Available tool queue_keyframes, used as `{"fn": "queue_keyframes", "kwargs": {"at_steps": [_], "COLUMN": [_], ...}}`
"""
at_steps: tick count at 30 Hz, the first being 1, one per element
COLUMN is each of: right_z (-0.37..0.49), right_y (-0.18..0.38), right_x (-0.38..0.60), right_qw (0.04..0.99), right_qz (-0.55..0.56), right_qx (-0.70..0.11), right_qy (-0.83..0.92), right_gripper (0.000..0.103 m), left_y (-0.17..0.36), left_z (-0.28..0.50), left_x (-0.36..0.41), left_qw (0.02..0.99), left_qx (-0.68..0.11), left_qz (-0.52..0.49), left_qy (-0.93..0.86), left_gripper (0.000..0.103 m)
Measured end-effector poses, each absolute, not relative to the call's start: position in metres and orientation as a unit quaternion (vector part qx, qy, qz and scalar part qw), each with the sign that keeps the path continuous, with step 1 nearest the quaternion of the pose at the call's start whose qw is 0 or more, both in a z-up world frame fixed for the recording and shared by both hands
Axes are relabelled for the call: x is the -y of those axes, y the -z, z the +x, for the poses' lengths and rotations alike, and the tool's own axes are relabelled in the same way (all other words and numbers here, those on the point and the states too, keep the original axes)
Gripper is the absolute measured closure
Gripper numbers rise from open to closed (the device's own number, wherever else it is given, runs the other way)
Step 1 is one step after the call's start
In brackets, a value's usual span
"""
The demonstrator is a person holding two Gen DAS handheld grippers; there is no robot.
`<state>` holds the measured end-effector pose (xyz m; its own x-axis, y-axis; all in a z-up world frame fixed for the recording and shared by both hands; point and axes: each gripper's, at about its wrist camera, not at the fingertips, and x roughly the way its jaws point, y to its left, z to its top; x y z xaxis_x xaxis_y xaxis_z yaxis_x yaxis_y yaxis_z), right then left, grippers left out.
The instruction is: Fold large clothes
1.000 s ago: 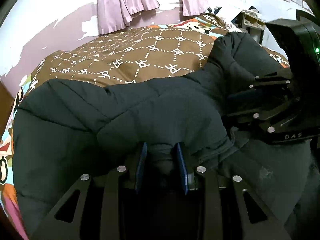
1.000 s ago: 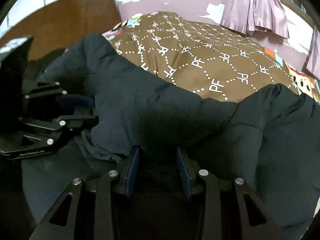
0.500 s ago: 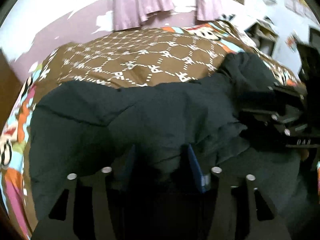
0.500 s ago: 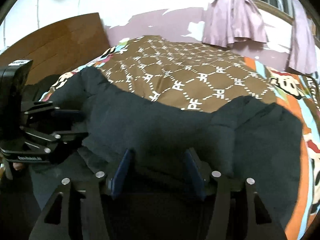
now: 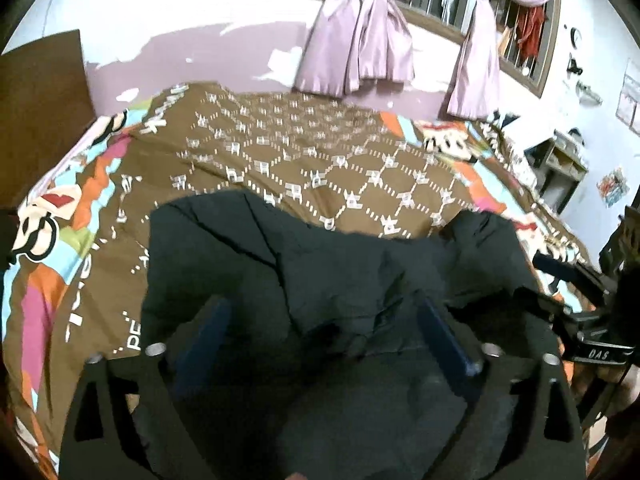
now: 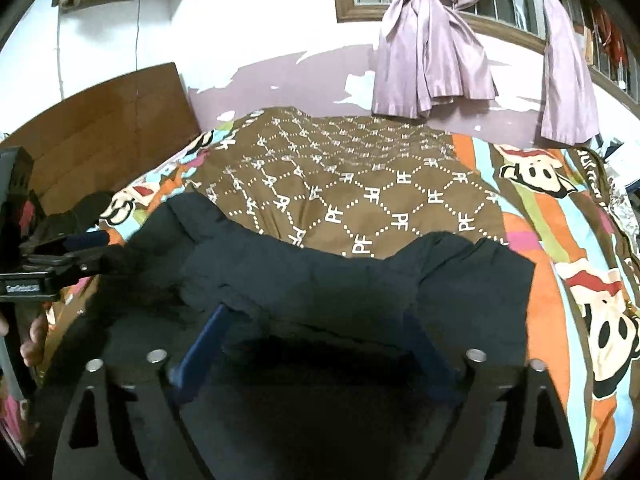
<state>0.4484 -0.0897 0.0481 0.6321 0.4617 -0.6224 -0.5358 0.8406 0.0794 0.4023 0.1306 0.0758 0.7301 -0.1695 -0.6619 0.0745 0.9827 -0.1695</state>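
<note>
A large dark quilted jacket (image 5: 320, 272) lies folded on the bed, its far edge across the brown patterned bedspread (image 5: 320, 160). My left gripper (image 5: 324, 320) is open, its blue pads wide apart above the jacket's near fold. My right gripper (image 6: 316, 324) is also open above the same jacket (image 6: 320, 276). In the left wrist view the right gripper (image 5: 576, 280) shows at the right edge. In the right wrist view the left gripper (image 6: 76, 248) shows at the left edge. Neither holds cloth.
The bedspread (image 6: 360, 192) has colourful cartoon borders (image 6: 580, 264). A wooden headboard (image 6: 100, 128) stands at the left. Purple curtains (image 6: 432, 64) hang by a barred window behind the bed. A small shelf (image 5: 560, 168) stands at the far right.
Both grippers opened, let go of the jacket and drew back and up from it. The folded jacket now lies on the bed, and more of the room shows.
</note>
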Motion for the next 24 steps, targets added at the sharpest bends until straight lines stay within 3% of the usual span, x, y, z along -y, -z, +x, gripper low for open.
{"fn": "queue_keyframes", "kwargs": {"at_steps": [11, 24], "right_z": [0.388, 0.297], "right_y": [-0.126, -0.200], "right_x": [0.109, 0.123], "right_qw": [0.916, 0.921], "right_qz": [-0.062, -0.062], "right_qx": [-0.286, -0.271], "right_qy": [-0.273, -0.272], "right_gripper": [0.001, 0.000], "left_y": [-0.154, -0.237], "left_z": [0.345, 0.252], "left_x": [-0.117, -0.105], "left_qw": [0.946, 0.959], "left_qx": [-0.315, -0.268], "left_qz": [-0.048, -0.036], "left_qy": [0.069, 0.083], "left_gripper": [0.002, 0.002]}}
